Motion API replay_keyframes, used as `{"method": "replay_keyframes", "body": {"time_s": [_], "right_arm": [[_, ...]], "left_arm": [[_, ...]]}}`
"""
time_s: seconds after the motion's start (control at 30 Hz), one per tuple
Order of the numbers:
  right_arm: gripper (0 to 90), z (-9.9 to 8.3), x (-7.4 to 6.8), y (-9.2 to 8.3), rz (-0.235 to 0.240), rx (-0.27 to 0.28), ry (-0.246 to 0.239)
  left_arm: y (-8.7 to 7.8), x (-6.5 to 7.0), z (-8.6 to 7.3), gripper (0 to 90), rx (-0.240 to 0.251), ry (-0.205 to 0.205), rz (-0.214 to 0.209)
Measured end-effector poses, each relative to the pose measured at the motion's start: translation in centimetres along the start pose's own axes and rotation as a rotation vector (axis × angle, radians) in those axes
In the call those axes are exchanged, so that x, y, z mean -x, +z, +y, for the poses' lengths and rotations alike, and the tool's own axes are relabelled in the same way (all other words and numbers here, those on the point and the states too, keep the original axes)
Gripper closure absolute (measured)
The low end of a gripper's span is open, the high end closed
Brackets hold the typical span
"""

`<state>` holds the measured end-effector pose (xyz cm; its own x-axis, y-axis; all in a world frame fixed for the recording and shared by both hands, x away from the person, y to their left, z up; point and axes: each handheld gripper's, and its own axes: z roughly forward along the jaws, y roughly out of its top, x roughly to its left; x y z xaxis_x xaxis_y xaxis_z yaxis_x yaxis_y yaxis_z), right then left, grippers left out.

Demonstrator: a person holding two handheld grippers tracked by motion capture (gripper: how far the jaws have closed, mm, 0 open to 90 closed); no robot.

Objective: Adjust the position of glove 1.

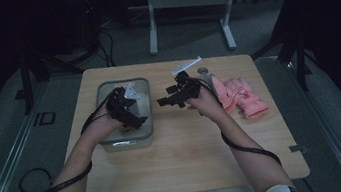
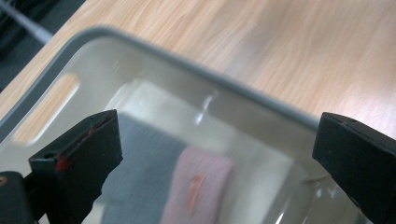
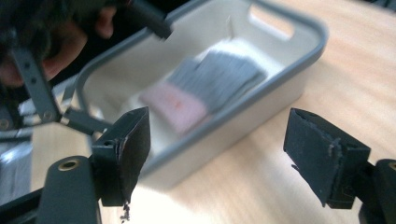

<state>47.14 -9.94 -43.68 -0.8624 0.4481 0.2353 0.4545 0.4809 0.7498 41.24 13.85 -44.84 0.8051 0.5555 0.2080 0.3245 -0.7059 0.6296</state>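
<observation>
1. Nearest the person, the left gripper (image 1: 127, 111) hangs over the white plastic bin with a grey rim (image 1: 103, 90). In the left gripper view its jaws stand wide apart with nothing between them.
2. Down in that bin lies a folded grey and pink glove (image 2: 164, 184), resting on the floor of the bin and clear of the jaws. I judge the step in hand to be the release after putting a glove in.
3. The right gripper (image 1: 174, 97) hovers above the pale wooden table (image 1: 187, 159), just right of the bin, jaws spread and empty, pointing at the bin.
4. Farther right lie a pink knitted glove (image 1: 244, 96) and another grey and pink glove (image 1: 220, 91) touching it, on the table.
5. The next move likely calls for the right gripper to swing over to that pair, come down on one glove and close on a single layer.
</observation>
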Motion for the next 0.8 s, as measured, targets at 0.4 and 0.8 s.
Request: {"method": "replay_keyframes", "body": {"time_s": [0.4,0.8], "right_arm": [[13.7,-3.7,1.5,-1.8,-0.041,-0.049,0.01],[17.1,-6.5,3.1,-6.6,-0.174,0.034,0.029]], "left_arm": [[1.6,4.8,2.4,1.0,0.039,0.081,-0.119],[2.6,9.0,3.9,1.1,0.053,0.094,-0.121]]}}
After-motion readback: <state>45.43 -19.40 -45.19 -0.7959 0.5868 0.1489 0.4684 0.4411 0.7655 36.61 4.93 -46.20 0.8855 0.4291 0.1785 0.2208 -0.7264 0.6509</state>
